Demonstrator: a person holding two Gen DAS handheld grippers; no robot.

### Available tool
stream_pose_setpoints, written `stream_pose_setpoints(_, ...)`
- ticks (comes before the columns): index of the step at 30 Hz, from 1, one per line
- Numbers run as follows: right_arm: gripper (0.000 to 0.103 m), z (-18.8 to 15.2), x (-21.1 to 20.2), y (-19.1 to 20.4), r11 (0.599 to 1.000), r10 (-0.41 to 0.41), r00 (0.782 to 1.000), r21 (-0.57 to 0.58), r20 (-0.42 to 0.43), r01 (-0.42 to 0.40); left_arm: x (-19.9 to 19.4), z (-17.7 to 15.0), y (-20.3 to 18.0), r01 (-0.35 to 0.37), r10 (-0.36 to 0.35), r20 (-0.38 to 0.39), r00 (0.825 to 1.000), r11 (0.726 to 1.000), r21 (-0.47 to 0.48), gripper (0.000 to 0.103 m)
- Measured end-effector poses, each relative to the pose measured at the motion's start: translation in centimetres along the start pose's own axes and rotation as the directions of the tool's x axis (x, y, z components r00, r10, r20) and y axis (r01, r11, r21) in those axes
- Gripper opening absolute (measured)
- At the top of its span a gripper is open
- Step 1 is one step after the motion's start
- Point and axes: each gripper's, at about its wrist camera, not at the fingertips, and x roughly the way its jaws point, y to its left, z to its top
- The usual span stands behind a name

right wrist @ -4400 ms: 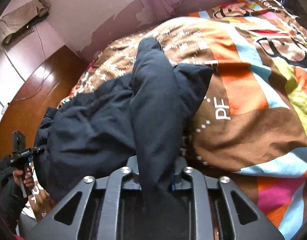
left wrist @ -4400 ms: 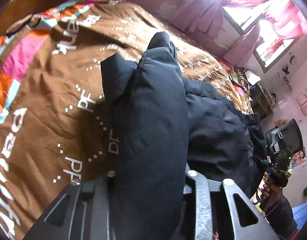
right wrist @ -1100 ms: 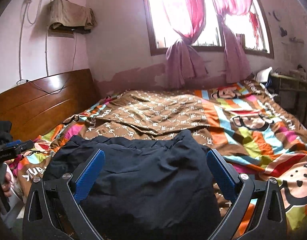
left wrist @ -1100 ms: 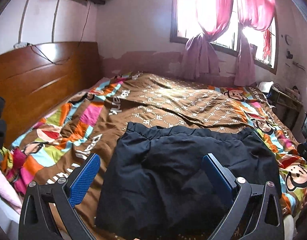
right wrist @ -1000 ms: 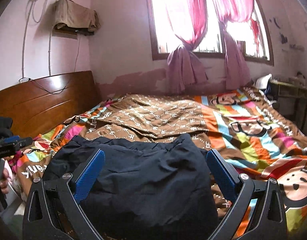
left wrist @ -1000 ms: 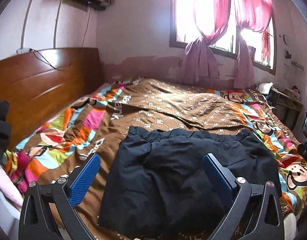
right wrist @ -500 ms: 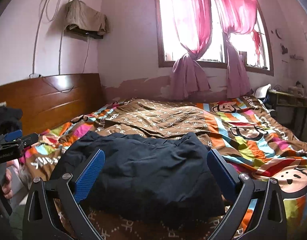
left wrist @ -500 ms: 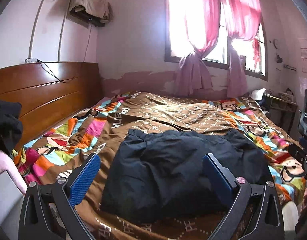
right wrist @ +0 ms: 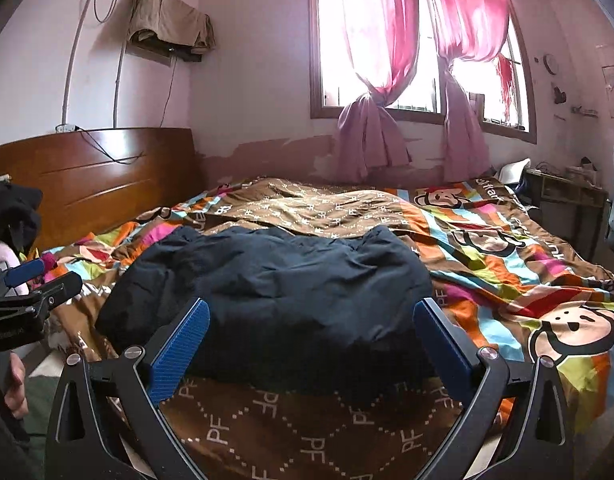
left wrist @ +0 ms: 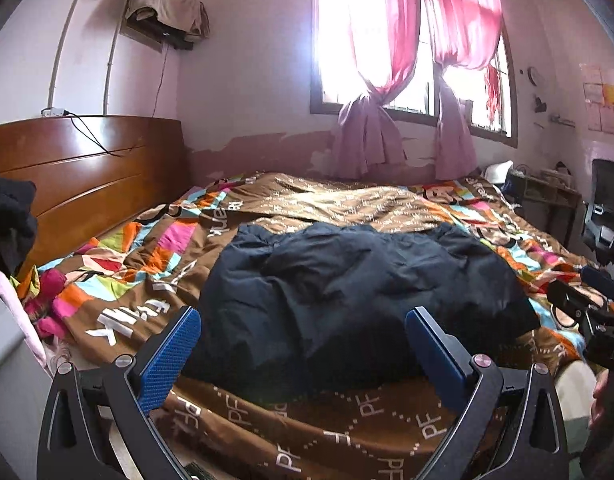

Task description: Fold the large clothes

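The bed (left wrist: 387,432), spread with a brown patterned quilt (right wrist: 307,436), fills both views, and everything else is best placed against it. On its near half, just back from the near edge, lies the dark navy padded garment (left wrist: 359,292), a puffy bundle with soft rounded creases; in the right wrist view it (right wrist: 275,284) sits a little toward the headboard side. It looks thick and quilted, so I judge it soft and springy, bulky for its weight, likely to puff back open after a fold, and its smooth shell may slide under the pads. The safest hold would be on a doubled edge or a corner at the near side, pinching through the full thickness, not only the outer fabric. Off the near edge of the bed hovers the left gripper (left wrist: 303,354), its blue pads spread wide with nothing between them. The right gripper (right wrist: 309,350) hangs beside it in the same way, jaws fully apart and empty, with the garment well clear of both.
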Motion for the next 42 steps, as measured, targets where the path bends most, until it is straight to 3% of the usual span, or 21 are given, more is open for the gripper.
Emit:
stream_pose_setpoints(8, 0.101, -1.9, 1.4, 0.4, 0.999, 0.031, 0.997, -0.016, -0.064, -0.032, 1.5, -1.6, -0.5, -0.014, 0.016, -0.078, 0.997, 1.000, 0.027, 0.103)
stream_pose_setpoints(42, 0.101, -2.9, 2.6, 0.7, 0.999, 0.054, 0.994, 0.000, -0.091, -0.055, 2.3, -2.3, -0.4, -0.018, 0.019, -0.095, 0.995, 1.000, 0.016, 0.103)
